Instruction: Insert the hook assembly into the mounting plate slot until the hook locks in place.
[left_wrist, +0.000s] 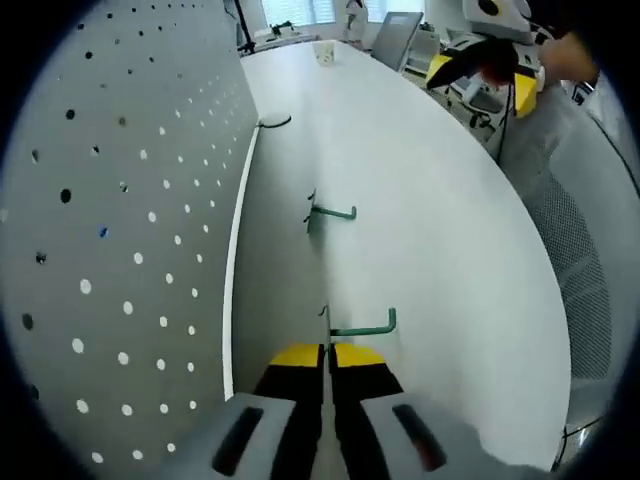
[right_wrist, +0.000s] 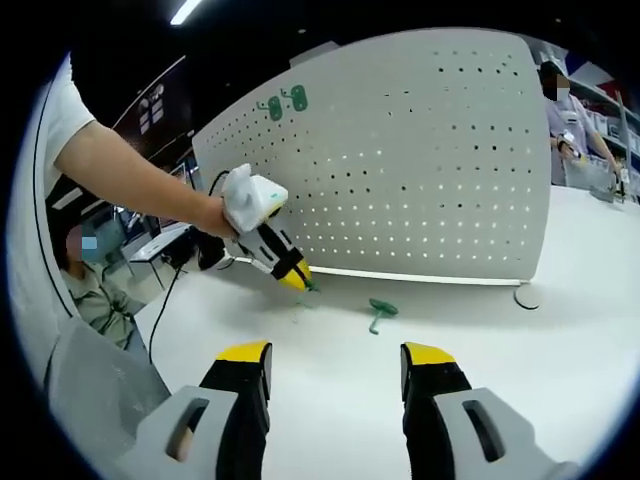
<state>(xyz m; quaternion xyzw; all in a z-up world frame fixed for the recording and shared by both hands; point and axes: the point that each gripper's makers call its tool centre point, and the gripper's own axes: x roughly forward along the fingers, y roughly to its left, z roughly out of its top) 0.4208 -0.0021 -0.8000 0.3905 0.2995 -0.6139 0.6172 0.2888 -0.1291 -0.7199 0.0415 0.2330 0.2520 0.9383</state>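
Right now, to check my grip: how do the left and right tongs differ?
The left tongs are shut, the right tongs wide open. The left tongs pinch a green hook beside the pegboard, while the right tongs hold nothing. Both have black jaws with yellow tips.

One perforated mounting plate (right_wrist: 400, 160) stands upright in the right gripper view. Two green hooks (left_wrist: 335, 213) (left_wrist: 365, 327) lie at centre and lower centre of the left gripper view, and one black hook (left_wrist: 275, 124) at upper centre. Two green pieces (right_wrist: 285, 103) sit on the plate's upper left.

We see our right gripper (right_wrist: 337, 365) with jaws apart over the table (right_wrist: 560, 330); our left gripper (right_wrist: 296, 279) grips a green hook (right_wrist: 308, 287) near the pegboard (right_wrist: 400, 160).
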